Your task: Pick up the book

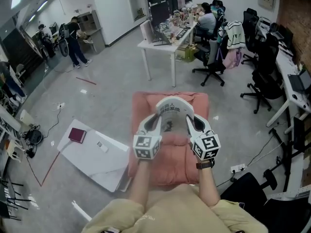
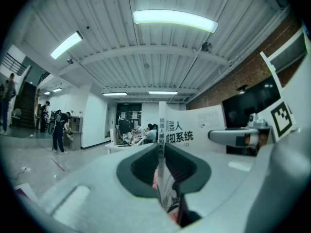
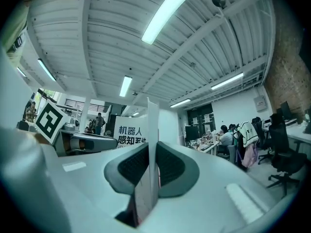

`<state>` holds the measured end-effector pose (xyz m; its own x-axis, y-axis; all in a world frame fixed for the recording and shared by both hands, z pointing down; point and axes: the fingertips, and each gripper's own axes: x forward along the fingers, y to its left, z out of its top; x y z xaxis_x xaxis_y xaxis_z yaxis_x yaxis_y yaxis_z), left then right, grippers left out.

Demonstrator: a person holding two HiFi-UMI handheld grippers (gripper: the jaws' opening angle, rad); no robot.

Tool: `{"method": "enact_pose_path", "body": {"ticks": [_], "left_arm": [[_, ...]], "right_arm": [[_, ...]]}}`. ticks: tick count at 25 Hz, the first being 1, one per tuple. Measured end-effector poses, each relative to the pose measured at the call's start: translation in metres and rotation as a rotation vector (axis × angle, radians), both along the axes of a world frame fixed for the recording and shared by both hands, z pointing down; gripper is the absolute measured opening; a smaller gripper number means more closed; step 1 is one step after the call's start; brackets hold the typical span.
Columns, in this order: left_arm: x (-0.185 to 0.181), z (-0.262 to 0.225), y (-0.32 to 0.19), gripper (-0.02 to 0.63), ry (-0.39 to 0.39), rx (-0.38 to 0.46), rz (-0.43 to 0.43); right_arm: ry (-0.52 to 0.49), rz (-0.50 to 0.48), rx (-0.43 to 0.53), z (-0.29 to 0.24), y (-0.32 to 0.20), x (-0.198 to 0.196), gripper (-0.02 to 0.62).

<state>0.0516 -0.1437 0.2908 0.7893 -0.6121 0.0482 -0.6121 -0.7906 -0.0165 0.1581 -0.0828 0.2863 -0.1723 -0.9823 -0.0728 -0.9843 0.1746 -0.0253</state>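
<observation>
Below you the grey floor spreads wide, and directly under your arms sits a pink padded seat, its top bare where it shows. Farther off, a white table carries a crowd of small clutter too fine to sort out, with a seated person at its far end. To your left a white board lies flat on the floor and bears two things: a dark red notebook near its upper corner and a small pale item near the middle, the two apart from each other. The book hangs in the air above the pink seat, white-covered with black print, bowed into an arch between your two tools. Your left gripper has its jaws nearly closed, the dark pads pinching the book's left edge. Your right gripper matches it, pads pressed on the thin right edge of the book.
</observation>
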Motion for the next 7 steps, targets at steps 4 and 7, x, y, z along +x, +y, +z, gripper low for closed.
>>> {"method": "enact_pose_path", "body": {"ticks": [4, 7], "left_arm": [[0.032, -0.003, -0.013, 0.043, 0.012, -0.003, -0.034], [0.068, 0.003, -0.019, 0.043, 0.027, -0.015, -0.028]], "right_arm": [[0.012, -0.036, -0.004, -0.004, -0.012, 0.034, 0.048], [0.021, -0.034, 0.009, -0.004, -0.021, 0.071, 0.048]]}}
